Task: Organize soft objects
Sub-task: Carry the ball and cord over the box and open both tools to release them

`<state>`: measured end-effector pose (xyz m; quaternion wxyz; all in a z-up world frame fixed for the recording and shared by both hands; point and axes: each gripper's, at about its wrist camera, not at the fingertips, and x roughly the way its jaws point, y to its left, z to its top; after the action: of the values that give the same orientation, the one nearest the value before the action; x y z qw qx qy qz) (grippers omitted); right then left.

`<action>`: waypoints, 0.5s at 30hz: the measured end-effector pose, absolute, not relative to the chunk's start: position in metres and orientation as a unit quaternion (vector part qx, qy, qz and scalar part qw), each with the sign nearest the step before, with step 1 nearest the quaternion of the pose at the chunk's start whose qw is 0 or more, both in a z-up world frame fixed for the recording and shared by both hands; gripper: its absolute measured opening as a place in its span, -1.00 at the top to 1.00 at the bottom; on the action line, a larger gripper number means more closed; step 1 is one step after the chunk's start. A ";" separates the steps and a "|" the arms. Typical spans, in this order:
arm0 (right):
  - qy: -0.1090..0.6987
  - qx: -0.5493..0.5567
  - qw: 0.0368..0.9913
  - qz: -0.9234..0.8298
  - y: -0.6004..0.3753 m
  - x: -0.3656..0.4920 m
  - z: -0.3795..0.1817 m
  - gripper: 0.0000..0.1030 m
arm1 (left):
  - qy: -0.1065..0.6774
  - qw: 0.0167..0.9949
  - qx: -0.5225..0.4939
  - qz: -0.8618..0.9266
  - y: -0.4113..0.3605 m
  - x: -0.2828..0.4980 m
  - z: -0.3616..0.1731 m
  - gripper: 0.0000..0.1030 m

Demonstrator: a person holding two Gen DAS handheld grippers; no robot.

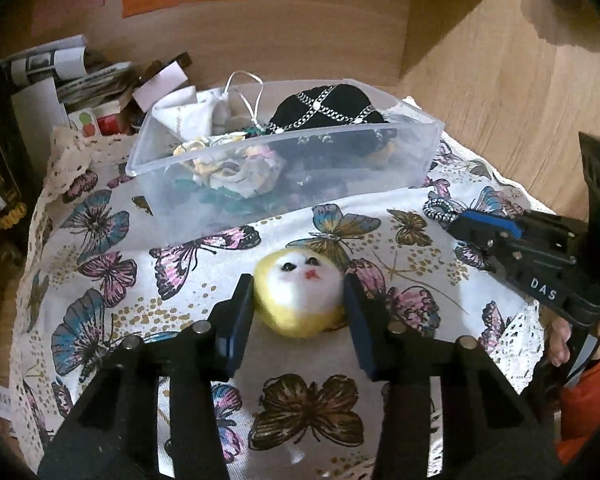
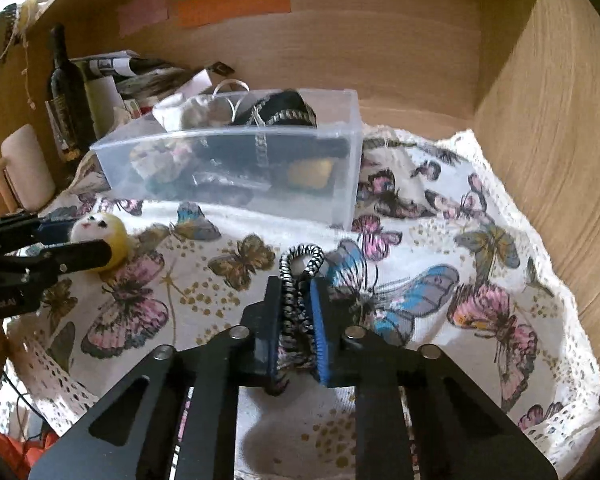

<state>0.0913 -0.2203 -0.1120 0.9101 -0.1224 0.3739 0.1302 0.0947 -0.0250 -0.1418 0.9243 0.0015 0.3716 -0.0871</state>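
A soft yellow-and-white ball with a face (image 1: 300,294) lies on the butterfly cloth (image 1: 112,280). My left gripper (image 1: 298,300) stands around it, its jaws close to both sides; the ball also shows in the right wrist view (image 2: 100,236). My right gripper (image 2: 296,300) is shut on a black-and-white braided hair tie (image 2: 300,276), which also shows at the right in the left wrist view (image 1: 440,208). A clear plastic box (image 1: 284,176) behind holds a black chain-patterned item (image 1: 328,110), white cloth and floral fabric.
Papers and boxes (image 1: 80,80) are piled at the back left. A dark bottle (image 2: 66,92) and a cream mug (image 2: 24,168) stand left of the box. Wooden walls (image 2: 560,140) close in the back and right.
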 end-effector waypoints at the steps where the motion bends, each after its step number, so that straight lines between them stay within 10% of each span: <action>1: 0.369 -0.122 0.912 0.131 -0.220 0.091 -0.109 0.79 | 0.366 0.926 0.002 -0.089 -0.026 0.093 -0.138 0.15; 15: 0.320 -0.106 0.931 0.142 -0.219 0.085 -0.068 0.83 | 0.292 0.954 -0.003 -0.073 -0.014 0.084 -0.089 0.15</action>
<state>0.0848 -0.2192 -0.0680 0.9306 -0.1059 0.3205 0.1419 0.0843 -0.0139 -0.0893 0.9537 -0.0029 0.2917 -0.0727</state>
